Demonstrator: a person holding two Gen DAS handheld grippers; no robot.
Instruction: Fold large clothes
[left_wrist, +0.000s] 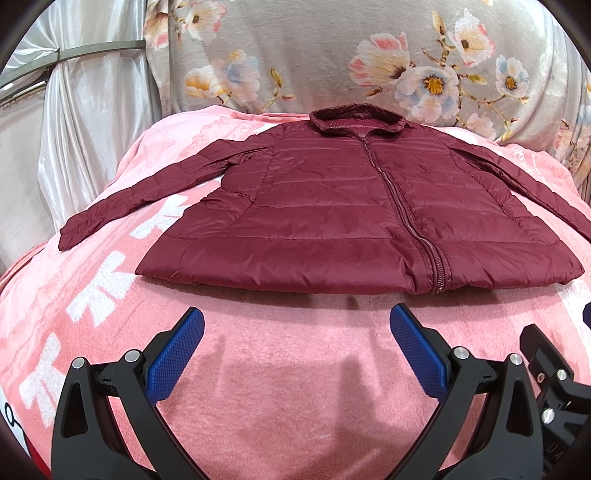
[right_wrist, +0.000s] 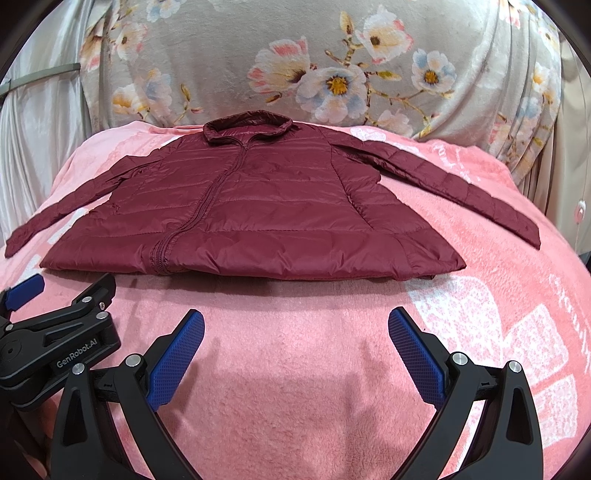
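A maroon quilted jacket (left_wrist: 332, 206) lies flat and zipped on a pink blanket (left_wrist: 280, 369), collar away from me, both sleeves spread outward. It also shows in the right wrist view (right_wrist: 258, 210). My left gripper (left_wrist: 295, 325) is open and empty, hovering over the blanket just short of the jacket's hem. My right gripper (right_wrist: 295, 325) is open and empty, also just short of the hem. The left gripper's body (right_wrist: 55, 332) shows at the left of the right wrist view; the right gripper's body (left_wrist: 550, 373) shows at the right of the left wrist view.
A grey floral blanket (left_wrist: 332, 55) rises behind the jacket. White satin curtains (left_wrist: 81, 122) hang at the left. The pink blanket (right_wrist: 480, 314) has white printed patterns and drops off at both sides.
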